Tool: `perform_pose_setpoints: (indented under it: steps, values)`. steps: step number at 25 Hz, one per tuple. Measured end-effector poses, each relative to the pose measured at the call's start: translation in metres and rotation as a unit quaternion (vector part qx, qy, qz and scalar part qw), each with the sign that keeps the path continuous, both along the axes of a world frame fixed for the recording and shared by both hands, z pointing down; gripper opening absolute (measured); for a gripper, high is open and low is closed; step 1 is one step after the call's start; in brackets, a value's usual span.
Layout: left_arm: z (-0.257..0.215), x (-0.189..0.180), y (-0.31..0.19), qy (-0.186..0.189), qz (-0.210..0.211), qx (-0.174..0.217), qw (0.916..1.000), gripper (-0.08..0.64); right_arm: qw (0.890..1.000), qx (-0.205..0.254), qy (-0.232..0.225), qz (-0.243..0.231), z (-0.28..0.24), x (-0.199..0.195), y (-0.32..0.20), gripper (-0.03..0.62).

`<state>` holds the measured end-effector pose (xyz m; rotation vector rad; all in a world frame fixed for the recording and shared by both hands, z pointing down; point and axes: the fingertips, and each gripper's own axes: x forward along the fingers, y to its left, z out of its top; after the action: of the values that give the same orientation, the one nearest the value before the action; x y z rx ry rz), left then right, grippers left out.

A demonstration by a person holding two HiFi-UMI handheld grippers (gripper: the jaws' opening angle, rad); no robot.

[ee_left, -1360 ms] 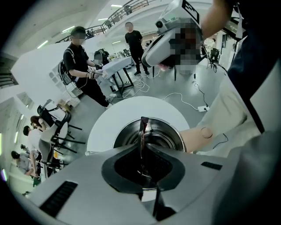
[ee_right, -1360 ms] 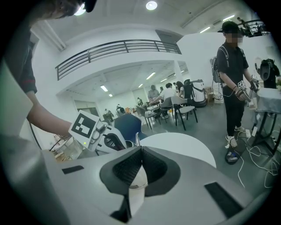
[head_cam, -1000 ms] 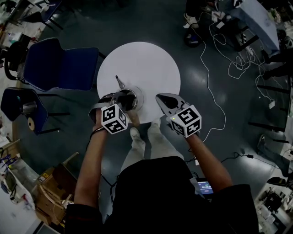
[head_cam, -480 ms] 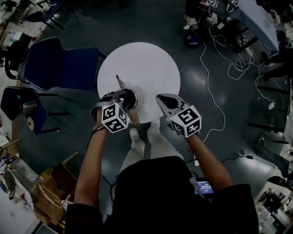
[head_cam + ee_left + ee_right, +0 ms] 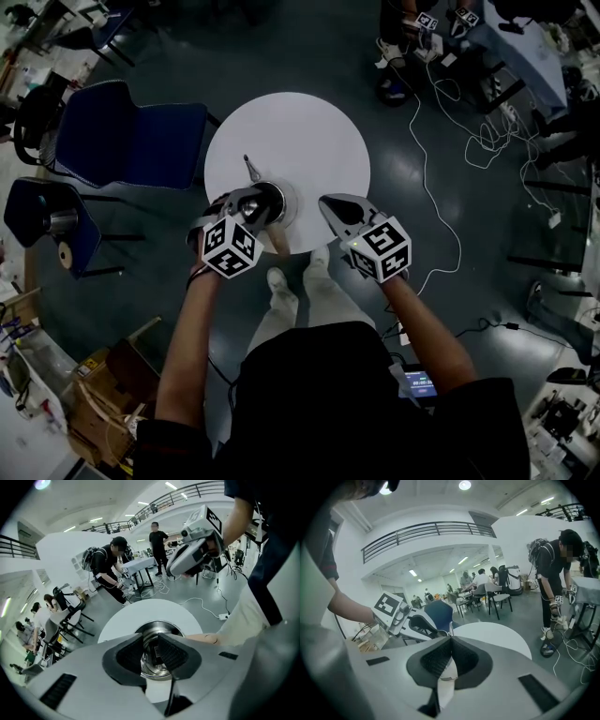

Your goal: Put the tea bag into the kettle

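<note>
I judge I'm at the drop: my left gripper hangs over the kettle, jaws slightly parted round what seems the tea bag, my right gripper pinched empty, so next I widen and lift clear.

A big open lab hall: loose cables snake over the floor right of the right claw, blue chairs stand left of the left claw, a balcony railing runs above, and people sit at worktables.

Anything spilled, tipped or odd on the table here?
Nothing stands out. The kettle stands upright on the white table, the left gripper over its open mouth, the right gripper shut beside it.
</note>
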<state>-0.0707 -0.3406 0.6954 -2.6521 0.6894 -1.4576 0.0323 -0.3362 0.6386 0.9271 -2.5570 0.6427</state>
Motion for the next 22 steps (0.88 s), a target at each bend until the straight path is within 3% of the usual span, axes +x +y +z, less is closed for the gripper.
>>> perform_pose_setpoints:
  steps: [12,22]
  values:
    - [-0.055,-0.023,0.017,0.054,-0.035,0.043,0.997,0.078,0.998,0.054,0.015,-0.006,-0.053,-0.027,0.01,0.017]
    - [-0.107,-0.054,0.037,0.119,-0.072,0.08,0.9871,0.036,0.994,0.105,0.02,-0.007,-0.105,-0.059,0.02,0.017]
